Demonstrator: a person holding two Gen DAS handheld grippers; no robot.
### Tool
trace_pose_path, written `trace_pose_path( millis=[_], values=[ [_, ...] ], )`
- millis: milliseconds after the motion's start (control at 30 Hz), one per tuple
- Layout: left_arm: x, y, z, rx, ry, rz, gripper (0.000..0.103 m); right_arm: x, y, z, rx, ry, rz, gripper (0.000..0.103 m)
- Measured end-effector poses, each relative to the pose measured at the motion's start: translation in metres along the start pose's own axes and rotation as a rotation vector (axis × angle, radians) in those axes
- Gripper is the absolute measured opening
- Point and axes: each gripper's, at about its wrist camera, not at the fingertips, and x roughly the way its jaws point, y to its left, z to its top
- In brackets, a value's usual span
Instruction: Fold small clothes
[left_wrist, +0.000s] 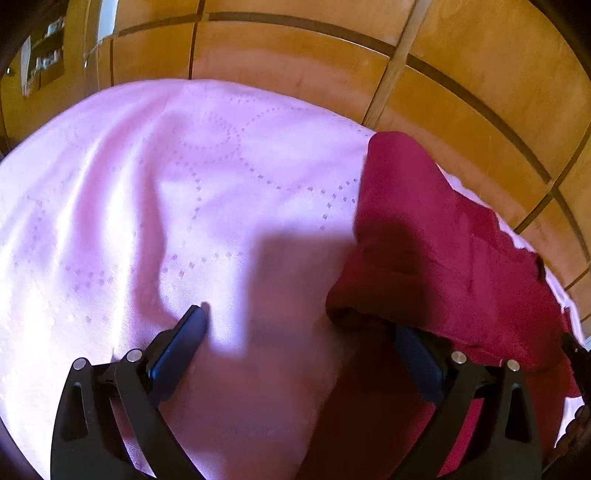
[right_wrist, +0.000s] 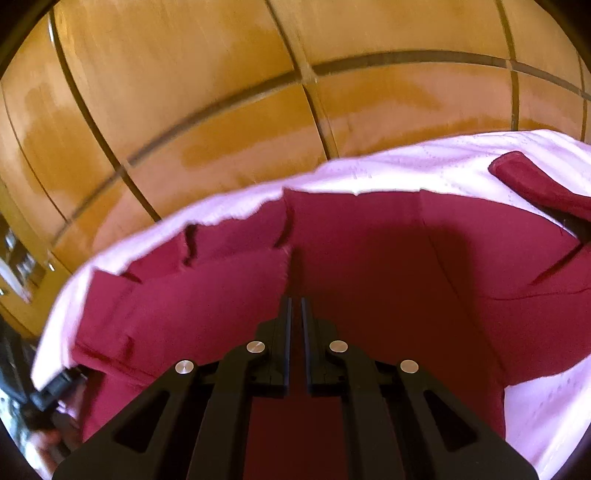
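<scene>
A dark red garment (right_wrist: 388, 266) lies spread on a pink cloth (right_wrist: 436, 166) that covers the table. My right gripper (right_wrist: 296, 304) hangs just above it with its fingers shut. The edge of a folded-over red flap (right_wrist: 207, 295) runs straight into the fingertips. In the left wrist view the red garment (left_wrist: 443, 236) fills the right side. My left gripper (left_wrist: 299, 321) stands wide open over the pink cloth (left_wrist: 147, 192). A raised fold of the garment drapes over its right finger (left_wrist: 421, 365) and hides the tip. Its left finger (left_wrist: 184, 339) is bare.
The pink cloth ends in a ragged edge (right_wrist: 258, 208) just past the garment, with a wooden tiled floor (right_wrist: 221, 110) below. A black object (right_wrist: 55, 387) sits at the table's left edge in the right wrist view.
</scene>
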Motion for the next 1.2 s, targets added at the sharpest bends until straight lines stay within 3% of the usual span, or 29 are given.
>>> trace_pose_path(
  millis=[100, 200, 233, 267, 333, 433, 600, 667, 733, 767, 800, 833, 867, 1033, 1100, 1200],
  values=[
    [-0.008, -0.002, -0.007, 0.018, 0.012, 0.025, 0.098, 0.010, -0.010, -0.010, 0.039, 0.031, 0.012, 0.005],
    [-0.024, 0.003, -0.018, 0.008, 0.001, -0.014, 0.097, 0.004, -0.019, -0.013, 0.100, 0.020, 0.139, 0.005],
    [-0.030, 0.005, -0.020, -0.007, -0.009, -0.034, 0.097, 0.002, -0.020, -0.014, 0.108, 0.025, 0.152, 0.014],
    [-0.038, 0.009, -0.021, -0.033, -0.032, -0.055, 0.097, -0.001, -0.021, -0.015, 0.117, 0.028, 0.147, 0.031],
    [-0.048, 0.012, -0.018, -0.077, -0.084, -0.064, 0.097, -0.009, -0.028, -0.017, 0.168, 0.010, 0.173, 0.046],
    [-0.052, 0.008, -0.015, -0.093, -0.130, -0.060, 0.097, -0.014, -0.038, -0.016, 0.279, -0.004, 0.256, 0.046],
    [-0.030, -0.013, -0.013, -0.020, -0.113, -0.038, 0.097, -0.012, -0.031, -0.007, 0.314, 0.000, 0.323, 0.046],
    [-0.014, -0.015, -0.014, -0.004, -0.041, -0.041, 0.097, -0.009, -0.024, -0.004, 0.274, 0.010, 0.269, 0.065],
    [-0.004, -0.016, -0.013, 0.002, -0.005, -0.026, 0.098, 0.000, -0.016, -0.003, 0.221, 0.052, 0.223, 0.065],
    [-0.004, -0.019, -0.013, 0.014, -0.004, -0.017, 0.099, 0.007, -0.010, -0.004, 0.193, 0.079, 0.214, 0.055],
    [-0.003, -0.020, -0.013, 0.024, 0.000, -0.006, 0.099, 0.013, 0.003, -0.006, 0.114, 0.093, 0.150, 0.041],
    [-0.003, -0.020, -0.013, 0.027, 0.002, -0.003, 0.100, 0.016, 0.012, -0.006, 0.054, 0.096, 0.101, 0.016],
    [-0.003, -0.020, -0.013, 0.027, 0.003, -0.006, 0.100, 0.017, 0.021, -0.004, -0.005, 0.097, 0.069, 0.004],
    [-0.007, -0.013, -0.013, 0.004, -0.012, -0.040, 0.100, -0.009, 0.026, 0.015, -0.058, -0.034, -0.033, 0.004],
    [-0.004, -0.015, -0.014, 0.000, -0.017, -0.047, 0.100, 0.003, 0.016, 0.013, -0.060, 0.009, -0.065, 0.004],
    [-0.018, -0.007, -0.018, -0.042, -0.050, -0.095, 0.099, 0.016, 0.004, 0.002, -0.046, 0.036, -0.003, 0.004]
  ],
)
